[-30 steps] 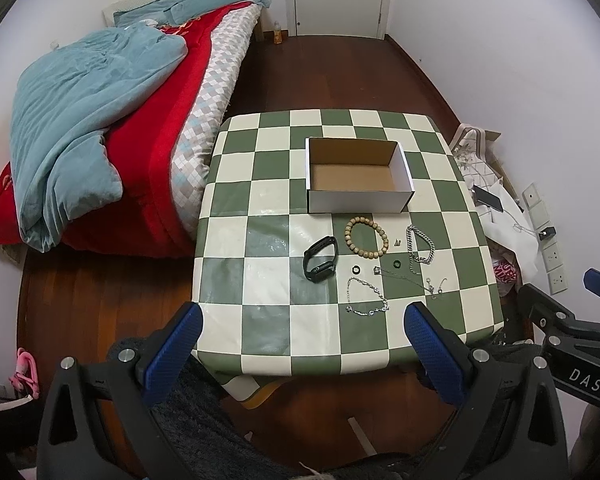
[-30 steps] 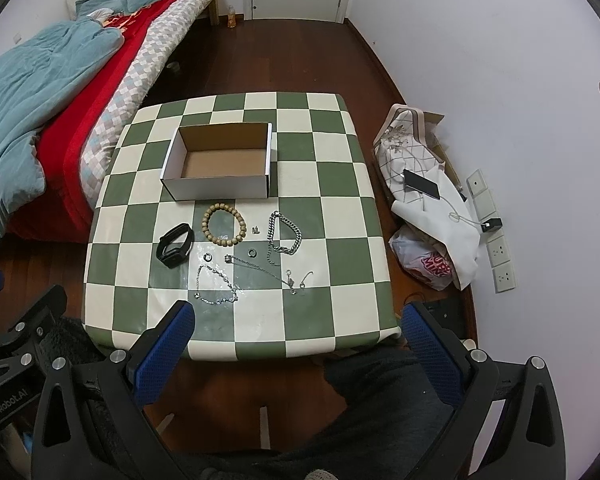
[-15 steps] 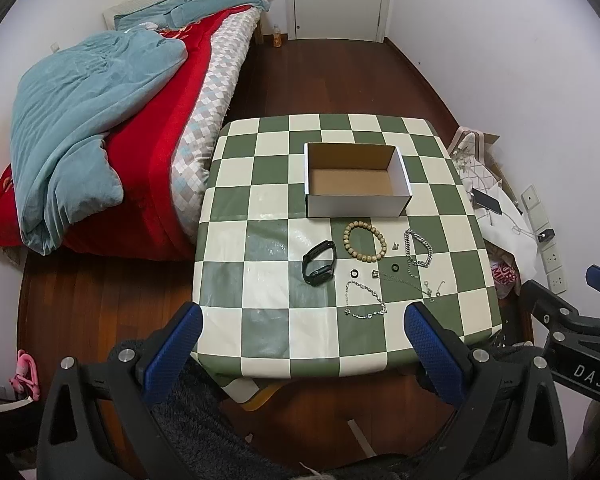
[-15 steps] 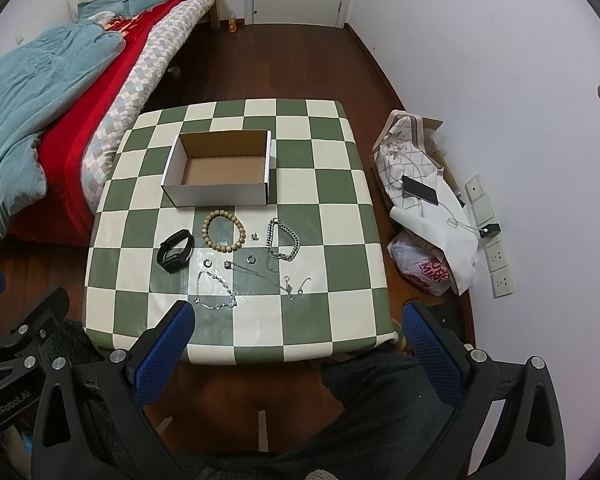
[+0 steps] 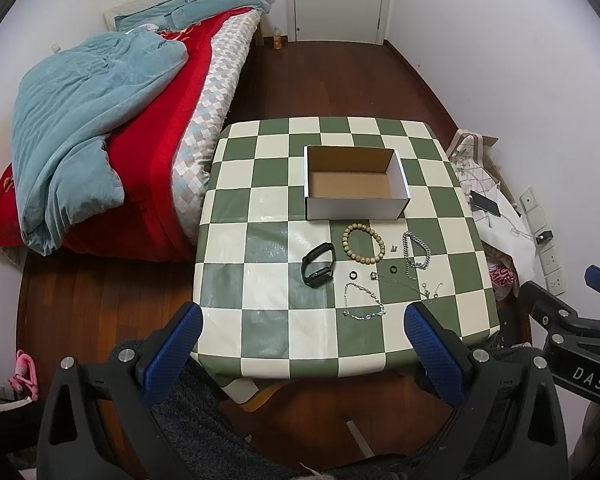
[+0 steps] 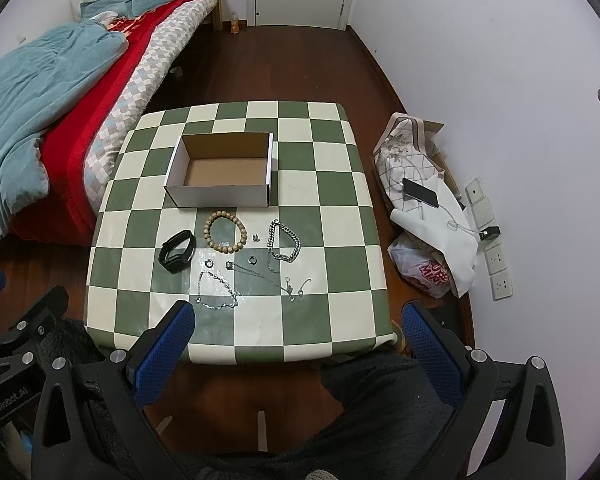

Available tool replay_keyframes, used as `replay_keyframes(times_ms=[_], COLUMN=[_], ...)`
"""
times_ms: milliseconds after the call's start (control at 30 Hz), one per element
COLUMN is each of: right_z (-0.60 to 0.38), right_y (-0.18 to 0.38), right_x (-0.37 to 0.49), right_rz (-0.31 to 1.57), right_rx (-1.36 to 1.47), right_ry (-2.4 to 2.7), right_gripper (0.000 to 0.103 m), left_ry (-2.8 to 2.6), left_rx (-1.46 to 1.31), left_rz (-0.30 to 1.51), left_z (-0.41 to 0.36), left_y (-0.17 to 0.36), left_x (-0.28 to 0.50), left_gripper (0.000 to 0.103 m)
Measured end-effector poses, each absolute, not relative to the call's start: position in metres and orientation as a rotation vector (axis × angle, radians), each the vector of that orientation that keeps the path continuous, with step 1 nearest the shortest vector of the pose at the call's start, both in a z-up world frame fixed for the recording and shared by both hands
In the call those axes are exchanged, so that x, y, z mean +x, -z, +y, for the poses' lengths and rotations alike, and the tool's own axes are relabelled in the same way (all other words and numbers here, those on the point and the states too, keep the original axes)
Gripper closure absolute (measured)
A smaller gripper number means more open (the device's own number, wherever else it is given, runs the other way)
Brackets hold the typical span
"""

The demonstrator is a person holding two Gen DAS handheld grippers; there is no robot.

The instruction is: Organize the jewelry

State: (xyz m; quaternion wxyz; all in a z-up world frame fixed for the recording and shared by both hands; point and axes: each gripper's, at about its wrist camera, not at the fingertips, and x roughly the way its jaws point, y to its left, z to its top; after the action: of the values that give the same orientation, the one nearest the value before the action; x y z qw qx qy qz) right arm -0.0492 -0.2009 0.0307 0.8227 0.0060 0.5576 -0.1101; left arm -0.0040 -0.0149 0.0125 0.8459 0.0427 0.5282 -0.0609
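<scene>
The jewelry lies in a loose cluster near the middle of both frames, on the green-and-cream checked counter [image 5: 260,240], just below an open cardboard box [image 5: 356,184] whose brown floor is bare. Closest to the box is a bead bracelet [image 5: 363,243], a round loop of pale wooden beads. To its lower left sits a black wristband [image 5: 318,265], close beside it but apart. To the right of the beads a chunky silver chain bracelet [image 5: 416,249] lies in an open curl, with a tiny pair of studs [image 6: 255,237] between the two. Below the beads are two small dark rings [image 6: 209,263], one under the beads' left side and one further right. A thin silver chain [image 5: 362,302] lies lowest in the cluster, and another fine chain [image 6: 260,274] runs slantwise to the right, ending at small hooks.

The left gripper [image 5: 300,350] hangs at the bottom of its frame, blue-padded fingers spread wide and holding nothing, over the counter's near edge. The right gripper [image 6: 296,346] is likewise spread and empty.

A bed [image 5: 100,128] with a teal blanket and red cover fills the upper left. Bags [image 6: 424,200] with a phone on them sit on the wooden floor at the right, against the white wall.
</scene>
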Motion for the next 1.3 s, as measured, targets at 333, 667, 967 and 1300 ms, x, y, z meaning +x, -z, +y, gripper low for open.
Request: replay_keyframes(times_ms=[333,667,967,1300], right_z=[-0.198,-0.196,-0.194,-0.233], right_y=[-0.038,-0.041,-0.043,0.000], right_x=[-0.050,-0.052,-0.051,-0.033], right_rz=[1.180,1.173,1.167,1.169], right_rx=[0.003,0.001,0.014,0.123], right_ry=[0.231,0.228,0.224,0.258], right_gripper=[0.000,0.000,0.000,0.000], left_ry=[0.125,0.127,0.112,-0.066], left_rx=[0.087,0.086,0.088,0.205], left_rz=[1.104,1.102,1.087,1.039], left_z=[-0.018,-0.016,-0.012,-0.009], left_y=[-0.015,-0.017,-0.019,0.021], left_x=[-0.005,-0.007,-0.006,0.050], left_gripper=[0.000,0.000,0.000,0.000])
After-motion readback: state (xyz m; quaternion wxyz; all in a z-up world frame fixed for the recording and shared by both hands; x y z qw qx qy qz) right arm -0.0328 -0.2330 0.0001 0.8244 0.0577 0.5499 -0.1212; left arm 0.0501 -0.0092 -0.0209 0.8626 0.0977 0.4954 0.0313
